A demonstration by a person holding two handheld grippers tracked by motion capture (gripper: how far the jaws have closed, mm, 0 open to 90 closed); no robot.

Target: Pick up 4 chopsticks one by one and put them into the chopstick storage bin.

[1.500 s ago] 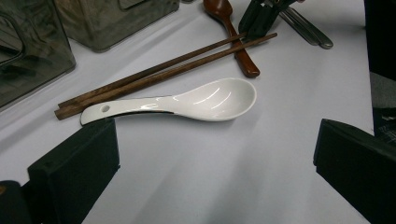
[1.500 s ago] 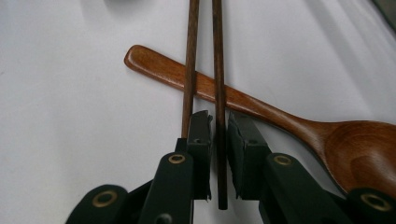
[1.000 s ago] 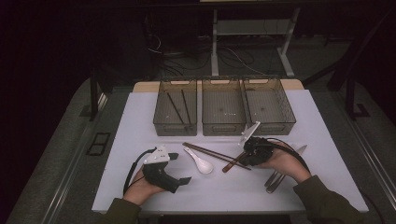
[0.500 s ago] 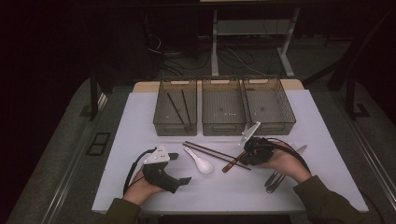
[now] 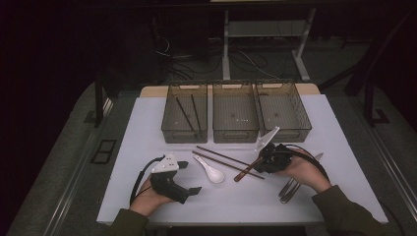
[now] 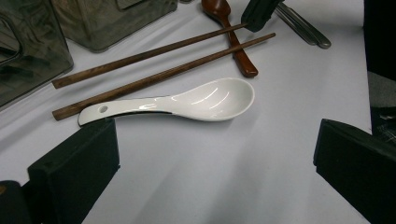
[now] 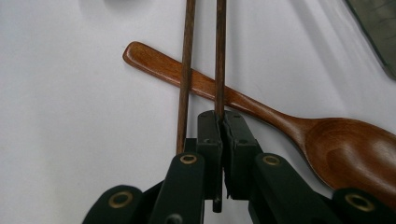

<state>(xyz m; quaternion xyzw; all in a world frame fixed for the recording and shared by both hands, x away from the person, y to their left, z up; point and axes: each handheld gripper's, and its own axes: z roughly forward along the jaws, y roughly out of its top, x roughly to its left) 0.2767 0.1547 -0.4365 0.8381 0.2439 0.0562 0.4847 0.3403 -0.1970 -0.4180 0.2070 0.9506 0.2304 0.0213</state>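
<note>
Dark wooden chopsticks (image 5: 227, 162): two lying loose on the white tabletop (image 5: 147, 123), crossing over a brown wooden spoon (image 7: 261, 121); one clamped at its end between the closed jaws of right gripper (image 7: 219, 116), not yet lifted. Two more chopsticks already inside left smoky plastic bin (image 5: 169, 118); middle bin (image 5: 235, 136) and right bin (image 5: 305, 125) look empty. Left gripper (image 5: 189, 178) resting with jaws wide apart, holding nothing, near white ceramic soup spoon (image 6: 196, 100). Grey metal cutlery (image 5: 287, 189) beside right hand, also unsorted. Judging by this, sorting barely begun.
</note>
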